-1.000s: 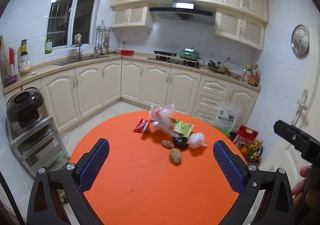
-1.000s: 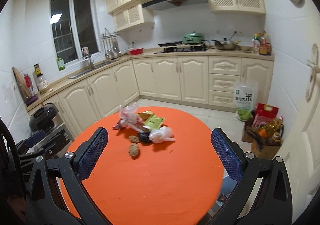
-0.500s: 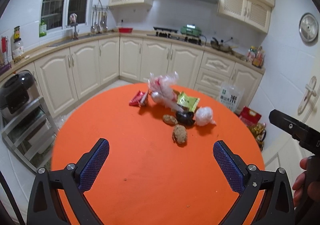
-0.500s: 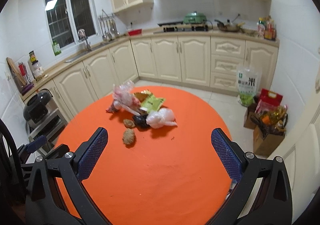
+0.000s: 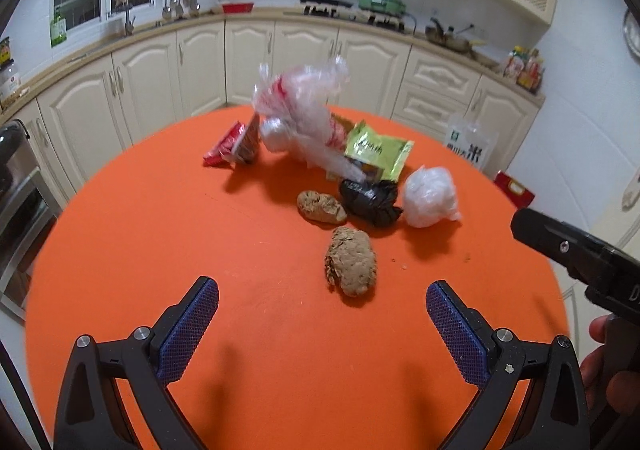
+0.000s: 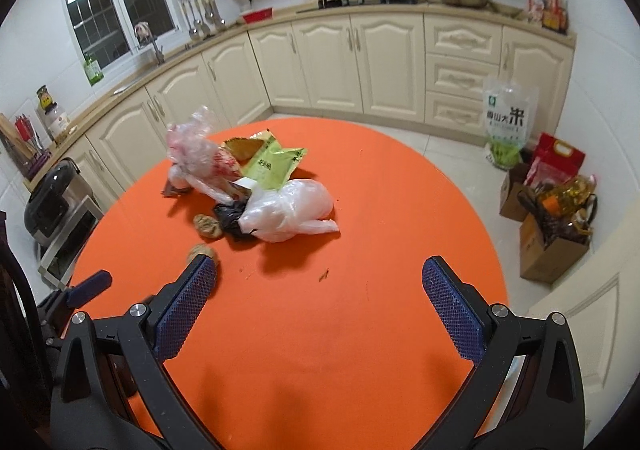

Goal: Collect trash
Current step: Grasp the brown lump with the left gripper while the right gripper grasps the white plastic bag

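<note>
A pile of trash lies on a round orange table (image 5: 160,234): a clear crumpled plastic bag (image 5: 304,118), a red wrapper (image 5: 226,142), a green packet (image 5: 378,150), a black plastic wad (image 5: 370,200), a white plastic ball (image 5: 430,198) and two brown crumpled lumps (image 5: 322,206) (image 5: 352,262). My left gripper (image 5: 320,324) stands open just short of the nearer brown lump, nothing between its fingers. My right gripper (image 6: 318,292) is open too, in front of the white plastic bag (image 6: 288,212); the green packet (image 6: 274,166) lies beyond.
Cream kitchen cabinets (image 6: 360,62) run along the far wall. Bags and cardboard boxes (image 6: 552,206) stand on the floor to the right of the table. A rack with an appliance (image 6: 56,202) stands at the left. The right gripper's body (image 5: 580,254) shows at the left view's right edge.
Both grippers have come forward and tilted down toward the trash pile, which now looks nearer and larger. Both stay open and hold nothing.
</note>
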